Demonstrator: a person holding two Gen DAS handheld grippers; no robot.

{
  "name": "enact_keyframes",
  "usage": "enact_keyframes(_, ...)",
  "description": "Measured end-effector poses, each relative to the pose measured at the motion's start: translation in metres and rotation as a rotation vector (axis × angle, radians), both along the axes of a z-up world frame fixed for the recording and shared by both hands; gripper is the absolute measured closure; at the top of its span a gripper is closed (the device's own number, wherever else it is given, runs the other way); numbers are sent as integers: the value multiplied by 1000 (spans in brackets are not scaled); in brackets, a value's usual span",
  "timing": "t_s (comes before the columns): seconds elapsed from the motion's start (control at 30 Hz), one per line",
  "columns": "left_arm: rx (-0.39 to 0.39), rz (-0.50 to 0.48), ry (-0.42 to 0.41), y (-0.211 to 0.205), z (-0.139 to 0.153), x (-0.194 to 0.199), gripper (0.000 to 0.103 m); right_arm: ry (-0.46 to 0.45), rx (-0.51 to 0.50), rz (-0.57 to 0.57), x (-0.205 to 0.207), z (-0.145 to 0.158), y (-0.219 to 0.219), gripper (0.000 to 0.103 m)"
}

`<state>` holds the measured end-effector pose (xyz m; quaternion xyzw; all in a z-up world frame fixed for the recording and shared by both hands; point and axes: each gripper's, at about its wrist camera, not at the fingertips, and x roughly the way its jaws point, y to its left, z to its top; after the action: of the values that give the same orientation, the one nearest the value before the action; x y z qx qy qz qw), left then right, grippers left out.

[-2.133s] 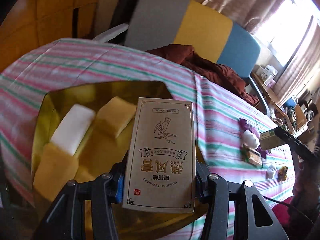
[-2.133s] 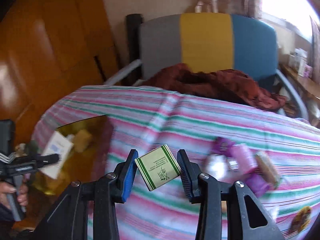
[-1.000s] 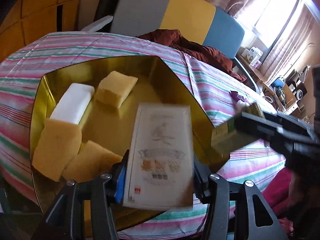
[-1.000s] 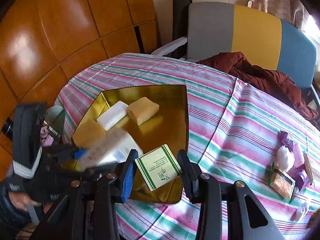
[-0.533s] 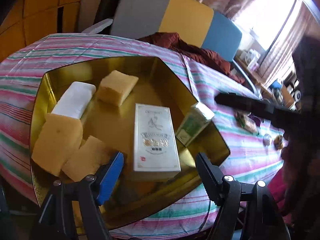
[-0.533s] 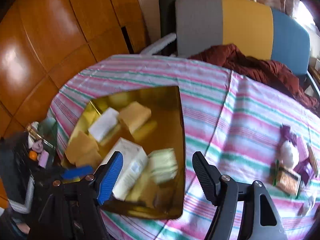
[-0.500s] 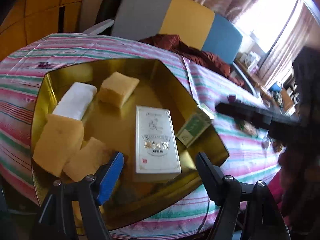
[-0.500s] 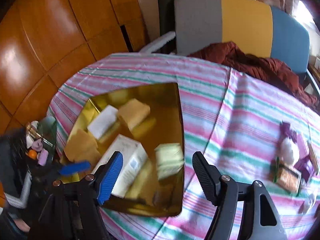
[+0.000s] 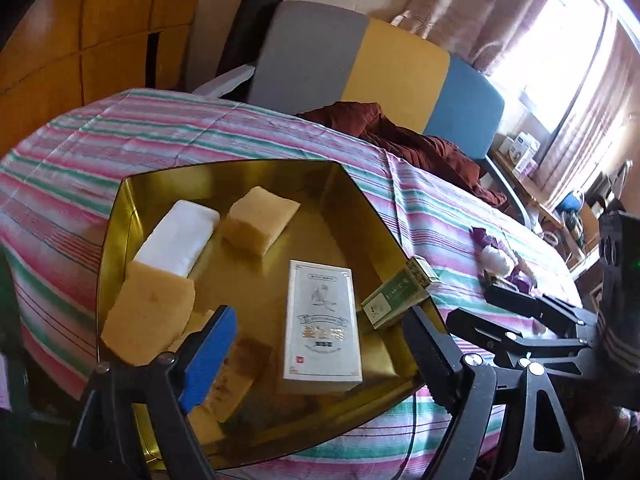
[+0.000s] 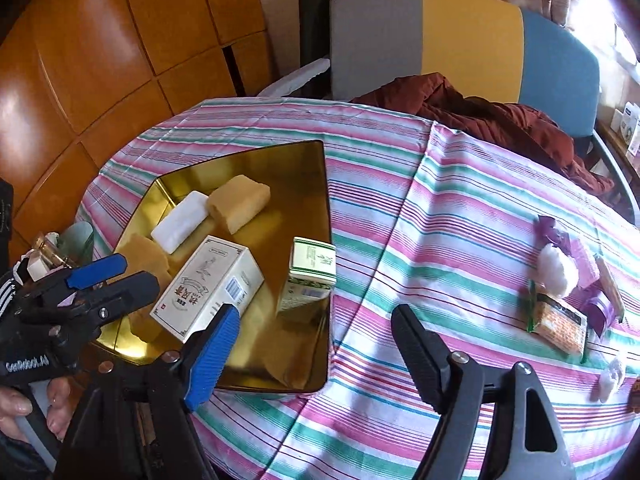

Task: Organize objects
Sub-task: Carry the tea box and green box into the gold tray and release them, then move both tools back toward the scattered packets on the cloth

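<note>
Your left gripper (image 9: 316, 344) and right gripper (image 10: 316, 344) had both just been opening and hung released, nothing pressed between the jaws. Just beyond them the cream box (image 9: 323, 322) lay flat in the gold tray (image 9: 352, 196), with the green box (image 10: 310, 276) propped against the tray's right wall. Farther in sat the sponges (image 9: 260, 220) and white bar (image 9: 178, 236).

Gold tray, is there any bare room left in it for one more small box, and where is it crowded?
The gold tray has bare floor along its far side, between the yellow sponge and the green-striped box. Its left half is crowded: white bar, sponges, beige carton. The striped cloth beside the tray, short of the snack packets, is open.
</note>
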<state>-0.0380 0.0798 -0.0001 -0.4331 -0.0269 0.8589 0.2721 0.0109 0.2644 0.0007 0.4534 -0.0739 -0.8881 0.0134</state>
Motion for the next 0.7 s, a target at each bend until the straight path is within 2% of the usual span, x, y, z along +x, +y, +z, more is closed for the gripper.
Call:
enact_keyframes(0.2,-36,-45,47,17,6,12,18,23,12,-27,6,5,8,23)
enact_keyframes(0.7,-70,-84,57,40,7,22,19,45,44,-83,19,9,30,23)
